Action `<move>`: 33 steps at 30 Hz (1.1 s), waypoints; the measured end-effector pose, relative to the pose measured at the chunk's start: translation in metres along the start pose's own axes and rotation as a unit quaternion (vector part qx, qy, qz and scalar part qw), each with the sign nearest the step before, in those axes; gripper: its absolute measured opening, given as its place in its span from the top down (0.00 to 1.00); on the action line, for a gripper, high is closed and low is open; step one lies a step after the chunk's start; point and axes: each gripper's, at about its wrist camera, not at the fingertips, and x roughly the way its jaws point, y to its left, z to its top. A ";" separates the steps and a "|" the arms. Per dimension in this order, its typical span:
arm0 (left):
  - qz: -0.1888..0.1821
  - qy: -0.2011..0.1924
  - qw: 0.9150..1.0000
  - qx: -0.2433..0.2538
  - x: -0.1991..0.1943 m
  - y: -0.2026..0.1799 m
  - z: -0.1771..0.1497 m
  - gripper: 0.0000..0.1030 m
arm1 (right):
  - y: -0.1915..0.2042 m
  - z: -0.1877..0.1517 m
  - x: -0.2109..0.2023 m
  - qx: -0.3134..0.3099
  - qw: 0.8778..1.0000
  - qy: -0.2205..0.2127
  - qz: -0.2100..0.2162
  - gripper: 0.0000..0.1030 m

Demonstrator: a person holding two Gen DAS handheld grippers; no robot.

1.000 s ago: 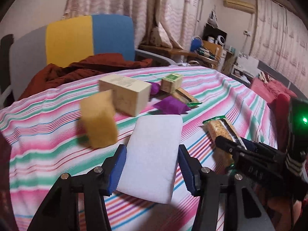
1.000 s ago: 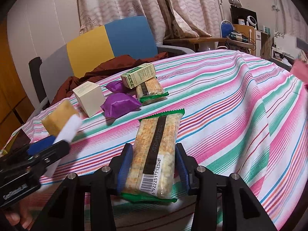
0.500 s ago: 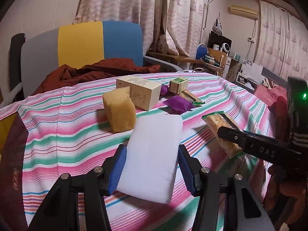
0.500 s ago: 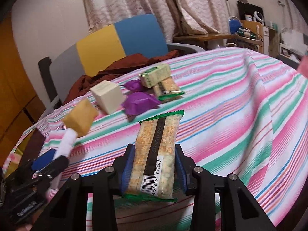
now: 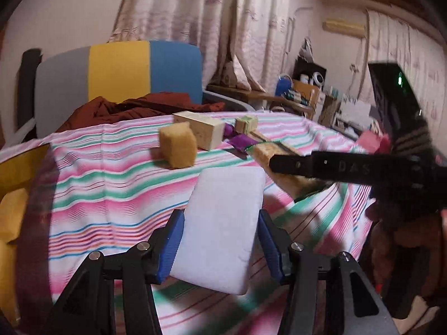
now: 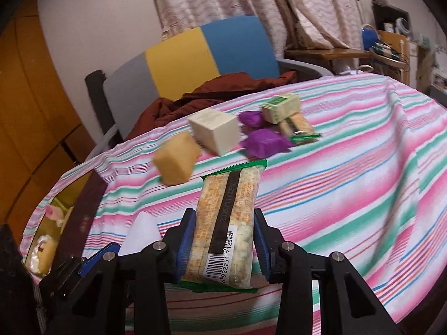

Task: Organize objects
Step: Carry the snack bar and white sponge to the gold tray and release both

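Left gripper [image 5: 220, 240] clamps white sponge [image 5: 223, 223], right gripper [image 6: 223, 240] clamps snack bar [image 6: 226, 223]; both held by one end, could slip mid-carry.

Patterned curtains [image 5: 195, 14] hang behind a grey-yellow-blue chair [image 5: 120, 75].
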 end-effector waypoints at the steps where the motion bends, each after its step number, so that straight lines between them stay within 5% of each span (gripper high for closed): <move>1: 0.000 -0.006 1.000 -0.008 -0.008 0.005 0.001 0.48 | 0.007 0.000 -0.001 -0.007 1.000 0.000 0.003 0.61; 9: 0.022 -0.071 0.996 -0.046 -0.081 0.040 0.009 0.48 | 0.054 0.007 -0.006 -0.025 0.998 -0.002 0.049 0.61; 15: 0.092 -0.103 0.986 -0.095 -0.126 0.092 0.013 0.47 | 0.114 0.010 0.004 -0.061 0.992 0.010 0.109 0.61; 23: 0.164 -0.072 0.960 -0.215 -0.144 0.193 -0.003 0.47 | 0.217 0.015 0.033 -0.159 0.970 0.039 0.182 0.61; 33: 0.196 -0.004 0.946 -0.260 -0.135 0.258 -0.026 0.46 | 0.314 0.038 0.109 -0.317 0.923 0.100 0.192 0.61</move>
